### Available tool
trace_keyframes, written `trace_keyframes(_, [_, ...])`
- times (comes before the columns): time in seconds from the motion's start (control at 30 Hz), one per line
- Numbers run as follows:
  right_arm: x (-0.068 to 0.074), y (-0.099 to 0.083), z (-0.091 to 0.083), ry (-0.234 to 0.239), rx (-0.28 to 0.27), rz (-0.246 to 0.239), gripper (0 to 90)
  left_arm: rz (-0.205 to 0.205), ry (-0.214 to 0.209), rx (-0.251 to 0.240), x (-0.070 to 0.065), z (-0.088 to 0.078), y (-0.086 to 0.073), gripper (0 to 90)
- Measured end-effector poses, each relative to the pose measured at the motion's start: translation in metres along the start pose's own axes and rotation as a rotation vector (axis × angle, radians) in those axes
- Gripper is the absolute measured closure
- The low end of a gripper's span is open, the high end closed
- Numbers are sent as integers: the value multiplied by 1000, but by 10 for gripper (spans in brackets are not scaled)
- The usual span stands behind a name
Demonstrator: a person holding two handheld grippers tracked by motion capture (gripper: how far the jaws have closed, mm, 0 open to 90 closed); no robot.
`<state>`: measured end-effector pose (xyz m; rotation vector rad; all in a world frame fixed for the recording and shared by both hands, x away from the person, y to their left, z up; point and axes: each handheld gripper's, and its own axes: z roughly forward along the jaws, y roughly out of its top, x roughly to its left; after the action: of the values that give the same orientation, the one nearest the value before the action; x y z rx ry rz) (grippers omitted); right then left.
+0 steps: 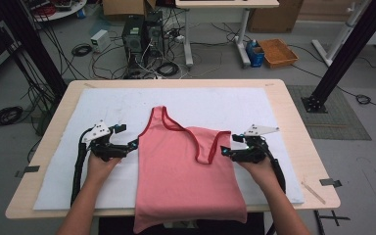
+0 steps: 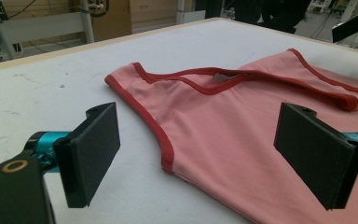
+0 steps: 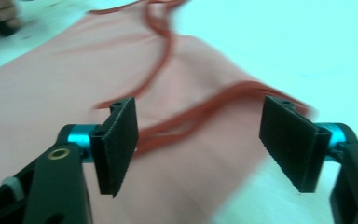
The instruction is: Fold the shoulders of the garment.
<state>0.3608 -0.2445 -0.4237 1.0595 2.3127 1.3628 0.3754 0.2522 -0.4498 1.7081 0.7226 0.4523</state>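
A pink sleeveless top [image 1: 186, 166] with red trim lies flat on a white mat [image 1: 103, 103], neck toward the far side, hem hanging over the table's front edge. My left gripper [image 1: 136, 144] sits just left of the top's left armhole, jaws open, nothing between them. In the left gripper view the pads [image 2: 93, 149] stand wide apart above the mat, and the red-edged armhole [image 2: 161, 140] lies between and beyond them. My right gripper [image 1: 223, 152] is at the right shoulder strap, open. In the blurred right gripper view the gripper [image 3: 200, 144] hovers over the strap's red trim [image 3: 205, 112].
The mat covers a light wooden table [image 1: 293, 127]. A thin wooden stick [image 1: 313, 192] lies near the front right corner. Beyond the table the floor holds computer towers [image 1: 139, 34], loose cables, an orange crate [image 1: 277, 52] and a black frame post [image 1: 345, 54].
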Motion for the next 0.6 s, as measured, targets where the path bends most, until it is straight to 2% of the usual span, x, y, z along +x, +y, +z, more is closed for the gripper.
trace_keyframes(0.03, [0,0,0,0,0,0,268,0,0,0,0,0,0,143])
trace_keyframes(0.07, [-12,-2,-4,-39,-3,25,256,-9,0,-4,0,0,0,143])
trace_keyframes(0.1, [-17,-3,-5,-54,-4,45,247,-9,0,-4,0,0,0,143])
trace_keyframes(0.13, [-17,-3,-5,-54,-4,45,247,-11,0,-5,0,0,0,143])
trace_keyframes(0.17, [-25,-6,-7,-76,-10,71,236,-11,0,-5,0,0,0,143])
trace_keyframes(0.2, [-25,-6,-7,-76,-10,71,236,-11,0,-4,0,0,0,143])
trace_keyframes(0.23, [-32,-10,-7,-94,-11,90,220,-12,0,-3,0,0,0,143])
trace_keyframes(0.37, [-40,-19,-8,-110,-29,117,213,-9,2,-3,0,0,0,143])
trace_keyframes(0.47, [-42,-24,-7,-116,-27,119,209,-9,2,-4,0,0,0,143])
trace_keyframes(0.5, [-43,-26,-5,-113,-7,118,209,-11,3,-3,0,0,0,143])
trace_keyframes(0.6, [-43,-26,-6,-113,-16,115,208,-14,6,-2,1,0,0,143])
